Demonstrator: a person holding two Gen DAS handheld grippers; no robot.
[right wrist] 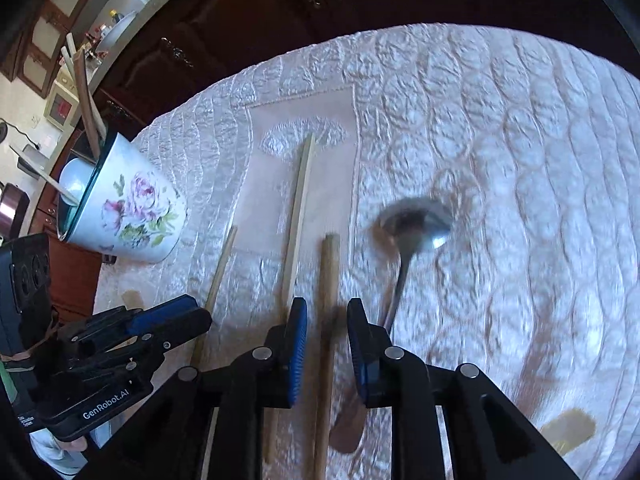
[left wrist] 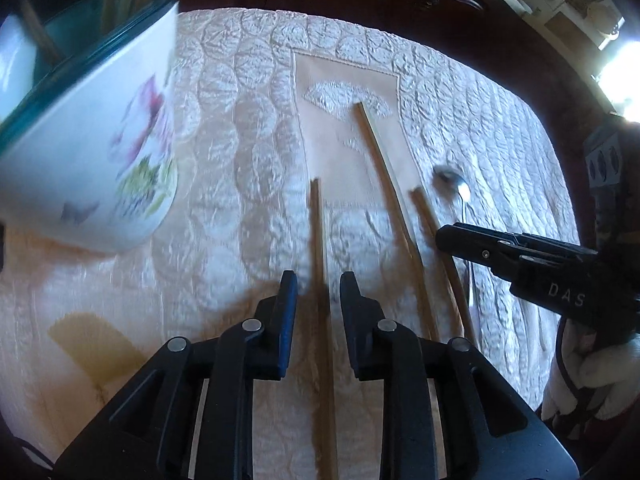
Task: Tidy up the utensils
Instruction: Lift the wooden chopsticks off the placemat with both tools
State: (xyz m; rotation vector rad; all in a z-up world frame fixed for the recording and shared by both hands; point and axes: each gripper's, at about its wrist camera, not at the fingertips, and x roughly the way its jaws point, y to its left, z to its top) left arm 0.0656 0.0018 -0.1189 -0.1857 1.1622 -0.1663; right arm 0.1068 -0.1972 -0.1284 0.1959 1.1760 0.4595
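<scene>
Three long wooden sticks lie on the white quilted table cover: a thin brown one point(right wrist: 216, 272), a pale flat one point(right wrist: 298, 208) and a thicker round brown one point(right wrist: 329, 280). One shiny metal spoon point(right wrist: 416, 224) lies beside them. One white floral cup with a teal rim point(right wrist: 132, 212) stands near the table's left edge, with several more sticks inside.

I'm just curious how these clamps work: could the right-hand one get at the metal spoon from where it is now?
Probably yes. The spoon lies bare on the quilted cloth, just right of the right gripper, nothing on it. The jaws now straddle a brown stick, so they would need to shift sideways first.
</scene>
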